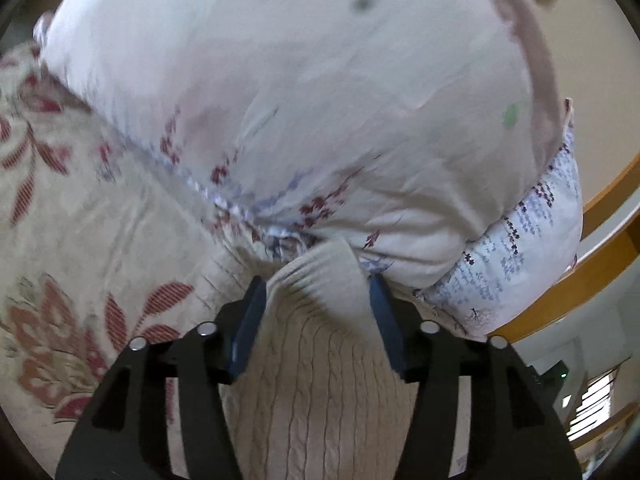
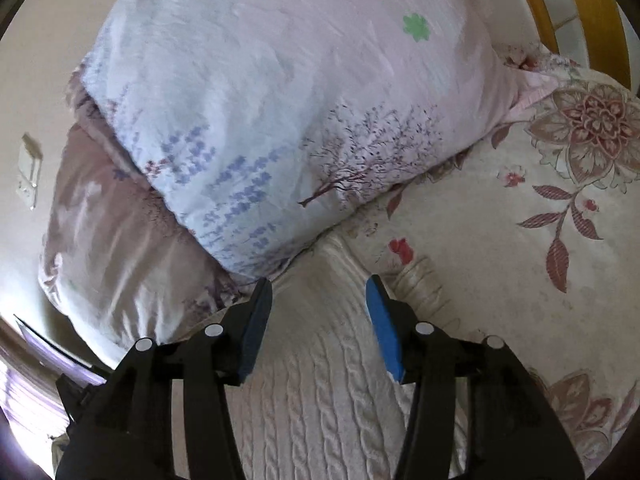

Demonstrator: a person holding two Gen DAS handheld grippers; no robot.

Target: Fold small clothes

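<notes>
Between both grippers' wide-spread fingers (image 1: 256, 320) (image 2: 380, 320), cream cable-knit sweater (image 1: 320, 380) (image 2: 320, 380).

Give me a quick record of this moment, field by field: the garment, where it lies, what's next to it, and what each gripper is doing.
garment: cream cable-knit sweater
surface: floral bedspread
nearby: printed pillow just beyond the sweater's far edge
left gripper: open, a raised fold of the sweater between its fingers, not pinched
right gripper: open, over the sweater's edge, nothing gripped
fold status: not yet visibly folded
</notes>
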